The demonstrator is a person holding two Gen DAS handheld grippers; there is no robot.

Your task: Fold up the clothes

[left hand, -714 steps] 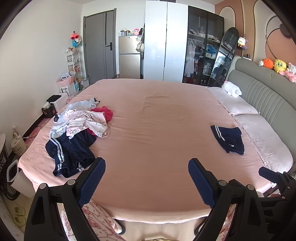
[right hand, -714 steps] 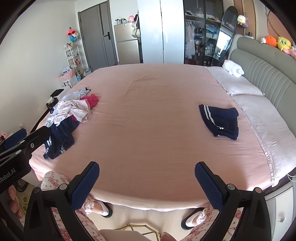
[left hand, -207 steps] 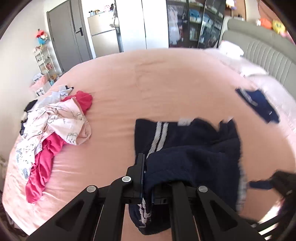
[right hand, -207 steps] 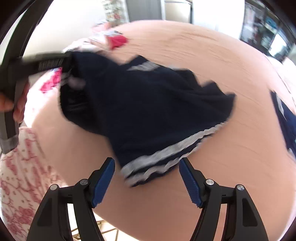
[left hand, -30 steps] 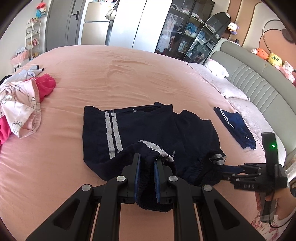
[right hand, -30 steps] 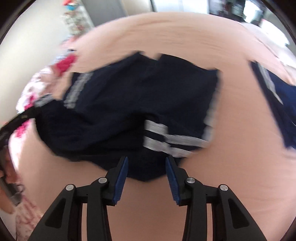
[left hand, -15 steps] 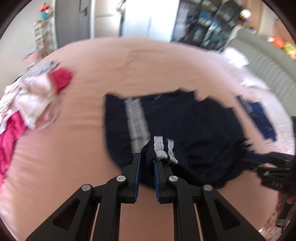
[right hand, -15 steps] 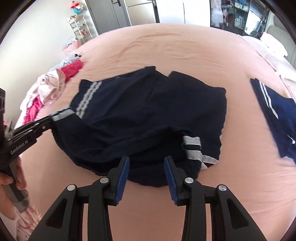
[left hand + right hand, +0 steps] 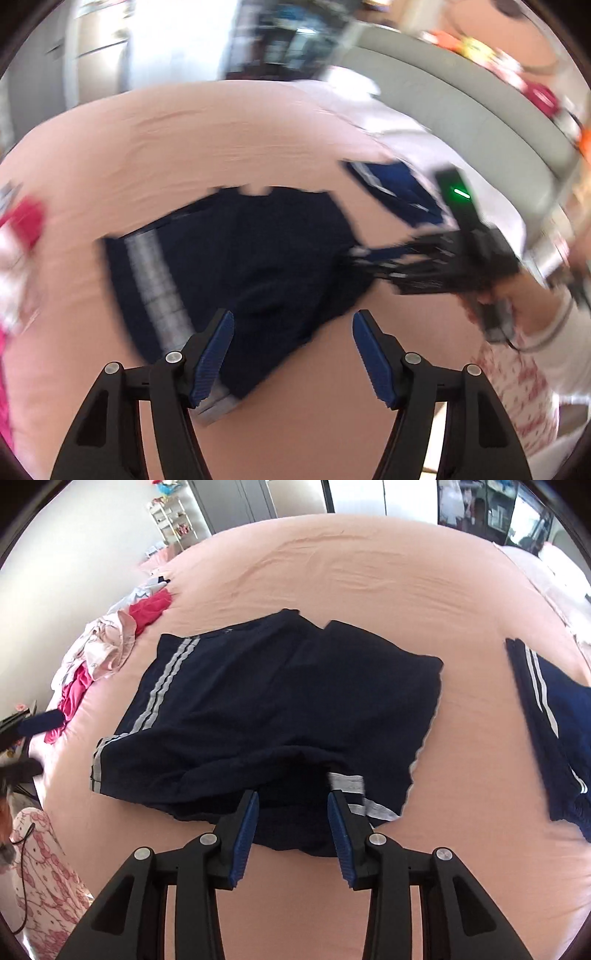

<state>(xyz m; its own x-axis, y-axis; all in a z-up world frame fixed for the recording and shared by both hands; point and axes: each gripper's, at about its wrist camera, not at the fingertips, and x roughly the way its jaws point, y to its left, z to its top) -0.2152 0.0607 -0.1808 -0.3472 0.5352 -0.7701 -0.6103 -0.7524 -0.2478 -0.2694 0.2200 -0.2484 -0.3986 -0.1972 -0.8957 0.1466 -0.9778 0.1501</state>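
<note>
The navy shorts (image 9: 280, 709) lie spread on the pink bed (image 9: 369, 572), near its front edge. The left gripper (image 9: 291, 354) is opening over the shorts' near hem (that view is blurred), its pads off the cloth. The right gripper (image 9: 291, 823) stands part open astride the near hem, clamping nothing. Beyond the shorts' right edge lies a folded navy garment (image 9: 554, 716); beyond their left edge, a clothes pile (image 9: 110, 646).
</note>
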